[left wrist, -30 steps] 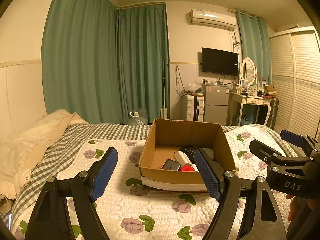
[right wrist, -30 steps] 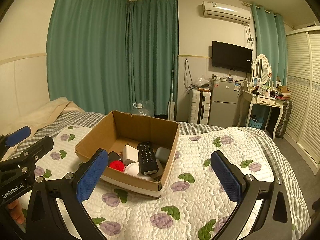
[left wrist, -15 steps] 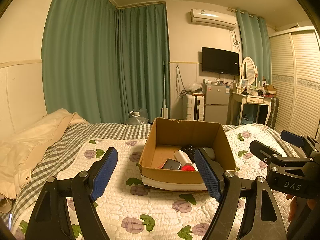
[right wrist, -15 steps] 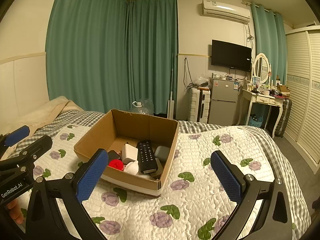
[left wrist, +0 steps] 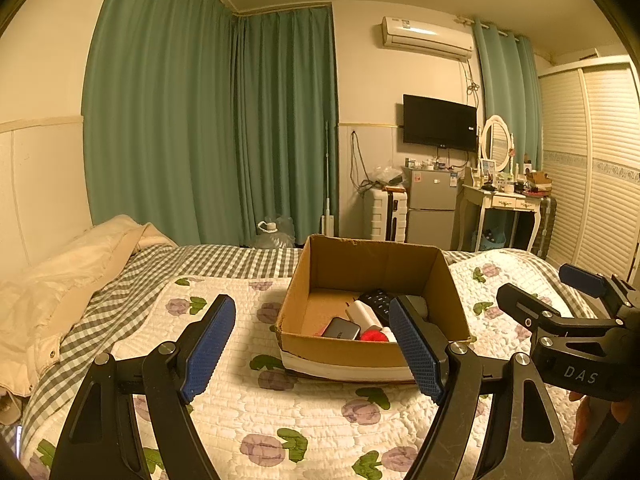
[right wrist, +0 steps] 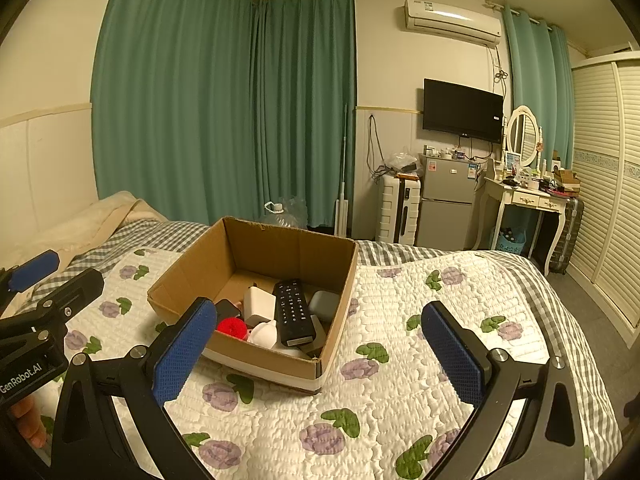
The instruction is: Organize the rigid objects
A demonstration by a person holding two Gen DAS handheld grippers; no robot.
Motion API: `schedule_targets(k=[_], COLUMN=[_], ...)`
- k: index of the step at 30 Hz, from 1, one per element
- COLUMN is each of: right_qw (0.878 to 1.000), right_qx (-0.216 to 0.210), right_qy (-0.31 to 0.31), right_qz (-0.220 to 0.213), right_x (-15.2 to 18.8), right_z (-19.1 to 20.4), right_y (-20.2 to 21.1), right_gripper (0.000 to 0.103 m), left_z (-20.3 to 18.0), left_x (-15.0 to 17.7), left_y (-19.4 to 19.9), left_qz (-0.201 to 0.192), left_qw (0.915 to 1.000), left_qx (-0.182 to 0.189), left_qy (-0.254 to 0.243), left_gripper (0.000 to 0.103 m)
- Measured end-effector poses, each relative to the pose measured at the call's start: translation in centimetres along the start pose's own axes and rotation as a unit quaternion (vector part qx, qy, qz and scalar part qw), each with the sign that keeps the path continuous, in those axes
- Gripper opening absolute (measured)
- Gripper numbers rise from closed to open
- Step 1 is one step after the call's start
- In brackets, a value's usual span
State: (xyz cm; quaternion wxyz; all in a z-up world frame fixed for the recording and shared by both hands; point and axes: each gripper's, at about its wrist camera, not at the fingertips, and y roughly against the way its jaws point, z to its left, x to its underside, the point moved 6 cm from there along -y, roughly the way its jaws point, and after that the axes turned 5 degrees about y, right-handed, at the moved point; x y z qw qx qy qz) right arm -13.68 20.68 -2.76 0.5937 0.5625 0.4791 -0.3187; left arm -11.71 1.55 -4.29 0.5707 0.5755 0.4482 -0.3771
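A cardboard box sits on the bed, holding a remote, a white adapter, a red ball, a grey case and a dark device. The left gripper hangs with jaws wide and empty, the box beyond them toward its right finger. The right gripper is likewise wide and empty, the box ahead by its left finger, none touching

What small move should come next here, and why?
Probably ease the right gripper forward and down toward the black remote in the cardboard box. Both grippers hang open and empty short of the box, and the remote lies on top, nearest the right side.
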Motion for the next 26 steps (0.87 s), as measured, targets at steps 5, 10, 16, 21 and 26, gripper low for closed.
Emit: schedule_targets(k=[5,10,16,21,26], right_qw=[1.0,1.0,1.0,1.0,1.0], right_qx=[0.0,0.001,0.001,0.001,0.001], right_qy=[0.0,0.0,0.0,0.0,-0.001], right_qz=[0.0,0.002,0.003,0.003,0.005], right_x=[-0.03,0.34,0.42,0.38,0.57], right_z=[0.02,0.04,0.0,0.06,0.08], right_y=[0.0,-0.06,-0.07,-0.13,-0.16], right_gripper=[0.103,0.103,0.103,0.103,0.103], left_z=[0.01,0.01,0.0,-0.05,-0.02], left_x=[0.05,0.12,0.14,0.16,0.24], left_y=[-0.02,-0.03,-0.06,-0.05,-0.06], left_qz=[0.0,0.0,0.002,0.003,0.004], left_qw=[1.0,1.0,1.0,1.0,1.0], left_qx=[0.0,-0.001,-0.001,0.0,-0.002], left_qy=[-0.001,-0.003,-0.004,-0.005,-0.008], left_gripper=[0.082,0.082,0.082,0.082,0.082])
